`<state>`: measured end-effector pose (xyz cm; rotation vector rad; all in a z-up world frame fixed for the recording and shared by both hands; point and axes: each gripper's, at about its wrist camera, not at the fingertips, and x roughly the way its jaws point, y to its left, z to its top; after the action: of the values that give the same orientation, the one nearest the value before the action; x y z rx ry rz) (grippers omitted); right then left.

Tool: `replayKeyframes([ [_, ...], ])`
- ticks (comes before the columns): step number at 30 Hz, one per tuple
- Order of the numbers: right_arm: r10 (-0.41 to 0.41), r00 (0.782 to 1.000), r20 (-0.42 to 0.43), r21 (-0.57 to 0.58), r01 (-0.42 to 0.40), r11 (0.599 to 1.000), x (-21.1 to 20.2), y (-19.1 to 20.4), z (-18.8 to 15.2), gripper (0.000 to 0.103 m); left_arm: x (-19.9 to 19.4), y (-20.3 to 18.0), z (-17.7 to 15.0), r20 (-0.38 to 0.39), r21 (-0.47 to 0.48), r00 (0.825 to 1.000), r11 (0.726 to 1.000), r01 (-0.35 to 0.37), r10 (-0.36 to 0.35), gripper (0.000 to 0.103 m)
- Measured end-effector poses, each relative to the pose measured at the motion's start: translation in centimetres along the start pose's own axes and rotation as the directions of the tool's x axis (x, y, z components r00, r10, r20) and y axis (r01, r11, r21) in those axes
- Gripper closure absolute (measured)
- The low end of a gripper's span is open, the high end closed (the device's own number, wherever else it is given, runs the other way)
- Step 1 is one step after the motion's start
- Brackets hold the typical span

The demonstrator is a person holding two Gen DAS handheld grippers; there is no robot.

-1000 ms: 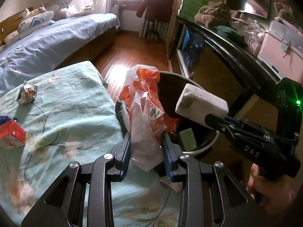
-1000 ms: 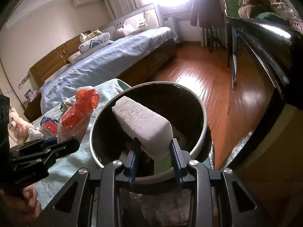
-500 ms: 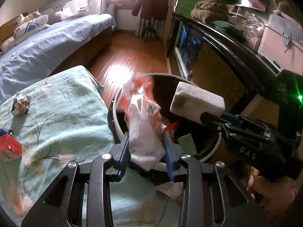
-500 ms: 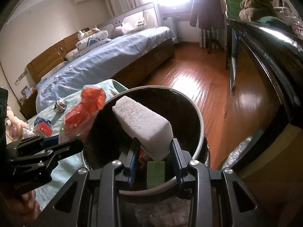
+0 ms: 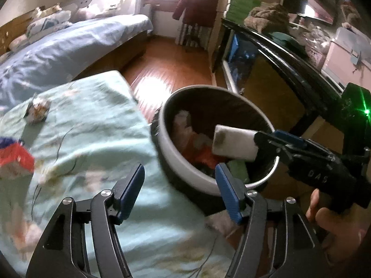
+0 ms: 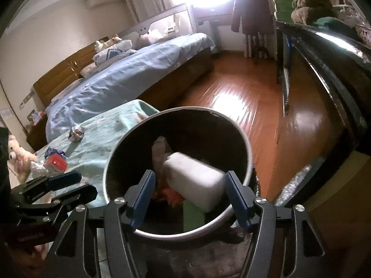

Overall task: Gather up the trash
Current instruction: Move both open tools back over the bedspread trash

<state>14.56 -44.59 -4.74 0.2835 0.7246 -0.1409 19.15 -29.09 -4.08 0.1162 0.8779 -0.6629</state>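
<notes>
Your left gripper points steeply downward, its jaws opening with nothing between the 2 blue pads. Your right gripper tilts down likewise, jaws opening, and neither pad presses on anything. In the left wrist view your right hand wraps the handle at the lower right edge.

White foam block, blurred, apparently loose, tilts over the round bin.

I am working in a home bedroom: a made bed at ten o'clock, a hanging coat at one, wood floor.
</notes>
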Motion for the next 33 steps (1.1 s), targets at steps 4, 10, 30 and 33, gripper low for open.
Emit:
replayKeyframes([
  [4, 0.027, 1.0, 0.008, -0.005, -0.027, 1.0, -0.4, 0.9, -0.3, 0.032, -0.9, 2.2, -1.5, -0.001, -0.057, 1.0, 0.998, -0.019, 0.018, 0.038],
  [10, 0.08, 0.997, 0.013, -0.014, -0.079, 0.997, -0.9, 3.0, -0.3, 0.021, -3.0, 6.6, -4.0, 0.008, -0.174, 0.998, 0.983, -0.055, 0.058, 0.038],
  [30, 0.336, 0.939, -0.071, -0.183, -0.343, 0.921, 1.9, 15.9, -2.9, 0.014, -9.6, 17.8, -10.7, 0.037, -0.426, 0.979, 0.889, -0.166, 0.201, 0.037],
  [33, 0.34, 0.936, -0.094, -0.2, -0.352, 0.914, 2.8, 17.5, -3.2, 0.014, -10.1, 18.7, -11.3, 0.032, -0.432, 0.971, 0.879, -0.201, 0.237, 0.037],
])
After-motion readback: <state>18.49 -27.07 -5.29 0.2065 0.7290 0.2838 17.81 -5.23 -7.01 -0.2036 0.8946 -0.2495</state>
